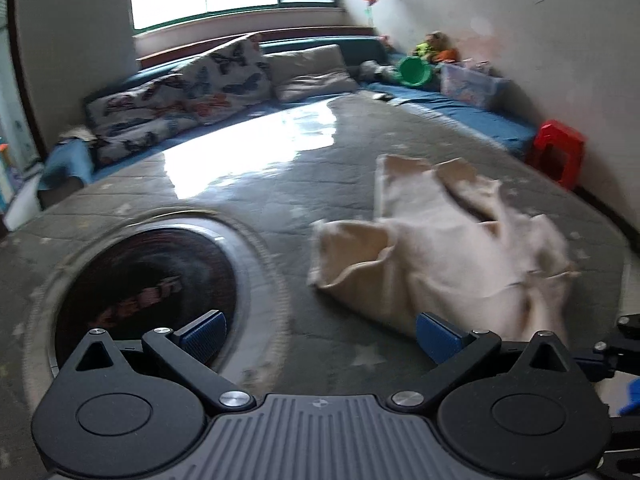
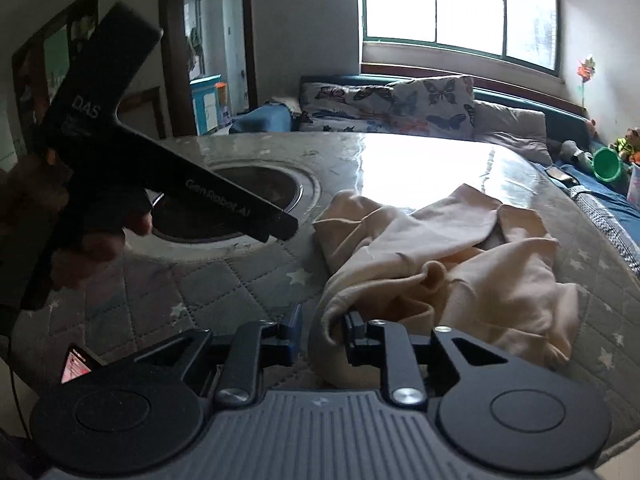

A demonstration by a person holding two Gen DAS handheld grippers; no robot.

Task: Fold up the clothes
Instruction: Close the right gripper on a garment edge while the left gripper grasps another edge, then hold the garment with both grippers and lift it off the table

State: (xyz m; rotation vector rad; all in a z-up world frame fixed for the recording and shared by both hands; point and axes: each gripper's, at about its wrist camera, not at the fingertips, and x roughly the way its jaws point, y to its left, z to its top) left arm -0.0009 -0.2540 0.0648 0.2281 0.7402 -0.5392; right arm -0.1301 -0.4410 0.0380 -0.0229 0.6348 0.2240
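Surface: one round quilted table point(image 1: 248, 200) with one dark round recess point(image 1: 148, 292), lower left.
Clothes: one cream garment point(image 2: 460, 264), crumpled, centre-right on the table.
Cushions: two butterfly-print, one plain, along the far bench.
Left gripper point(image 1: 320, 336): jaws wide apart, holding nothing.
Right gripper point(image 2: 320, 334): jaws narrowly parted; garment edge between them, grip unclear.

1. The left gripper point(image 1: 320, 334) points down and forward, its blue-padded jaws spread wide with nothing between them.
2. The right gripper point(image 2: 320, 330) has its jaws narrowly parted.
3. A hand point(image 2: 86, 236) grasps the left gripper's handle.
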